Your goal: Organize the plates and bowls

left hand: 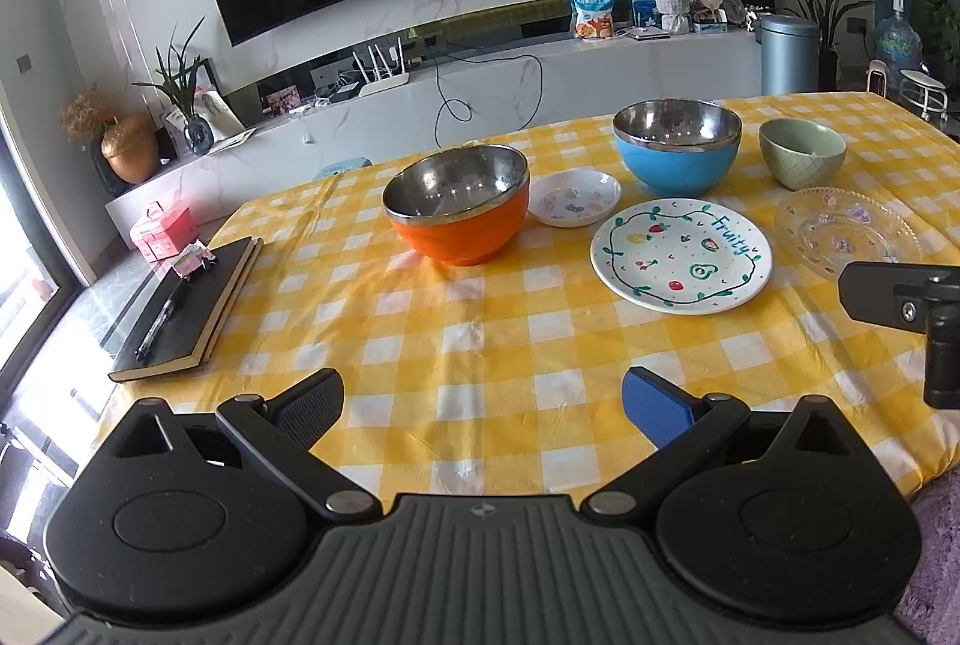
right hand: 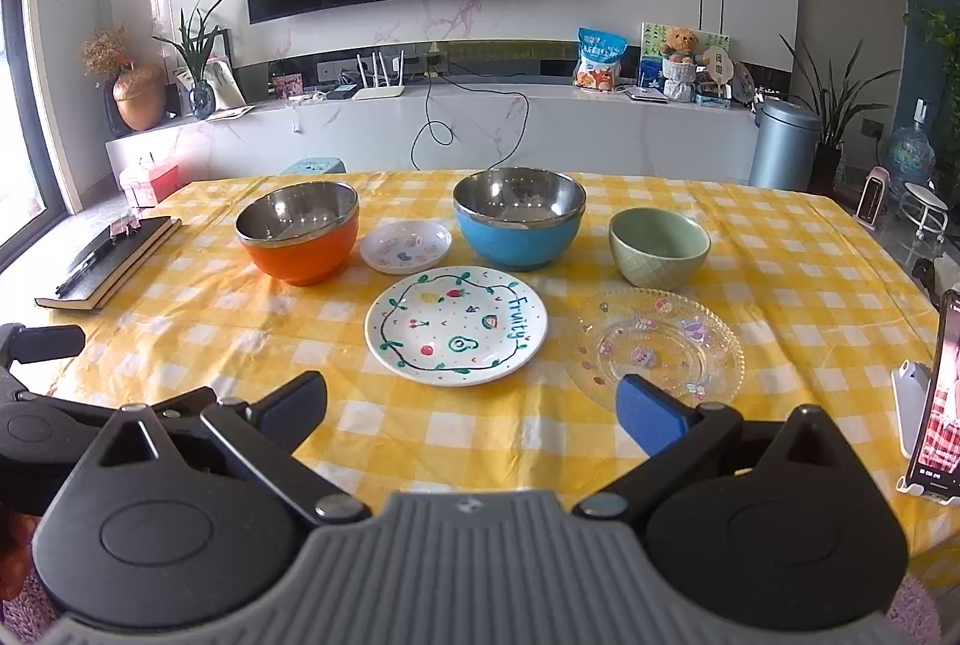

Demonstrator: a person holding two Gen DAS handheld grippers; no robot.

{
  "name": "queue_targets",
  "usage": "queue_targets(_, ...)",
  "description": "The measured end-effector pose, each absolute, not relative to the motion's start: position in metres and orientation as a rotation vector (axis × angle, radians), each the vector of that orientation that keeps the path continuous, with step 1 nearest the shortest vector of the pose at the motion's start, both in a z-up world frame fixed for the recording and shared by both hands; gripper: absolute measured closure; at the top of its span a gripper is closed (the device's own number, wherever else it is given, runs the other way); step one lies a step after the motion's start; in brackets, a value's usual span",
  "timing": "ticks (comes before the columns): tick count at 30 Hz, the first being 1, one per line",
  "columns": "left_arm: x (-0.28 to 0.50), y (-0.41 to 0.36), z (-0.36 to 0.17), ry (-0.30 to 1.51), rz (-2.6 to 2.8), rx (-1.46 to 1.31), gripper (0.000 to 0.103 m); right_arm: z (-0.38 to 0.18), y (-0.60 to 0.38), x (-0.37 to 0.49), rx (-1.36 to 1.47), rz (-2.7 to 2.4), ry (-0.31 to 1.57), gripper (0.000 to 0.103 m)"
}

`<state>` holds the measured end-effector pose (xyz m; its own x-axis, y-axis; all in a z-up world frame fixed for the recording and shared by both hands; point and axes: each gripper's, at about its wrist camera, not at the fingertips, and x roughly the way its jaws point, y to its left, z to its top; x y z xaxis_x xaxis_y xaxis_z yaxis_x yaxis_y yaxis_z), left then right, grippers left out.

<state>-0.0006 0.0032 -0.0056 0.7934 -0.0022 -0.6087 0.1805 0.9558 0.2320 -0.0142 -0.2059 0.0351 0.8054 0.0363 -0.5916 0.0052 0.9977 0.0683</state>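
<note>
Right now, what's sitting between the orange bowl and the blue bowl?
A small white saucer lies between the orange bowl and the blue bowl, clearest in the right wrist view.

On the yellow and white checked tablecloth (right hand: 780, 273) three bowls stand upright in a back row. The orange bowl with a shiny metal inside (right hand: 297, 231) is on the left. The blue bowl with a shiny metal inside (right hand: 519, 219) is in the middle. The small green bowl with a crisscross pattern (right hand: 659, 246) is on the right. A little white dish with tiny pictures (right hand: 405, 238) sits between orange and blue. In front lie the round white plate painted with fruits and the word "Fruity" (right hand: 456, 324) and, just beside it on the right, a clear glass plate with a wavy rim (right hand: 657, 345). All are empty and apart.
</note>
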Motion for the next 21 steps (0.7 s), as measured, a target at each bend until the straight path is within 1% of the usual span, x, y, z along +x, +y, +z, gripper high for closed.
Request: queue_targets(21,-0.0015,-0.0004,-0.0064,0.650,-0.106,0.294,0.000,0.0334,-0.2058,-0.0141,0.084,0.026,0.640,0.002)
